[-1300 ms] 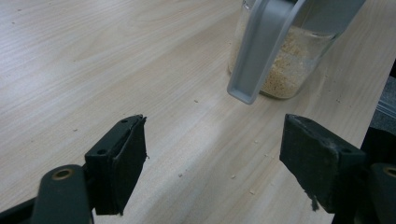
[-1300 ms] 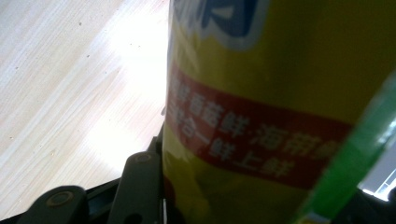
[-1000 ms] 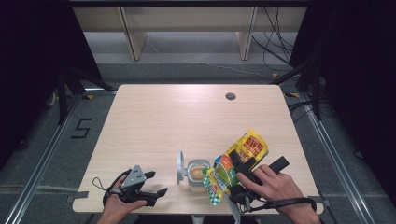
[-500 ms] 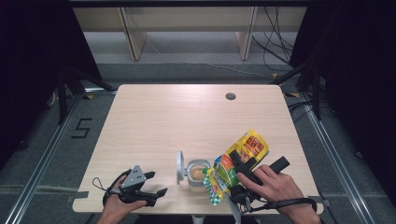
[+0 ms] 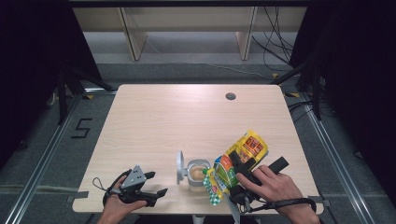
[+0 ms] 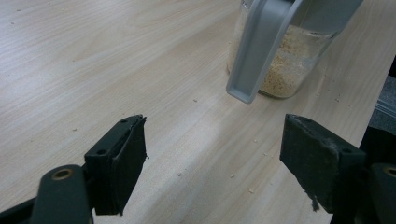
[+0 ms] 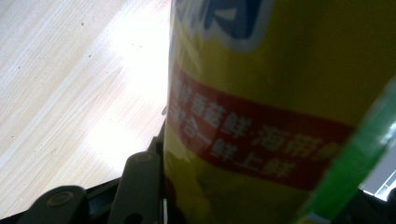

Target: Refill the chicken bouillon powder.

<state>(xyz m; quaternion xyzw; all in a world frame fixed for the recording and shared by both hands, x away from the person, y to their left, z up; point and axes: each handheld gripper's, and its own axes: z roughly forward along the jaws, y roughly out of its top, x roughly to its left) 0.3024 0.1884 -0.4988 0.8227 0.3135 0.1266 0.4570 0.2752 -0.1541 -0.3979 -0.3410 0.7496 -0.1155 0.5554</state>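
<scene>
Yellow packet [image 5: 246,148] clamped in right gripper [image 5: 233,179] fingers, tilted over jar [image 5: 198,174]; left gripper [image 5: 148,185] wide.

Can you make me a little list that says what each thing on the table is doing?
right gripper: shut on the yellow bag, tipped over the jar
yellow bag: colourful packet, lower end at the jar's mouth
jar: glass, holds pale grains, grey lid flipped open
left gripper: open, empty, beside the jar
table: light wood, a few crumbs near the jar

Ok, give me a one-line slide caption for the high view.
Right gripper tips a yellow packet over the open jar; left gripper rests open nearby.
</scene>
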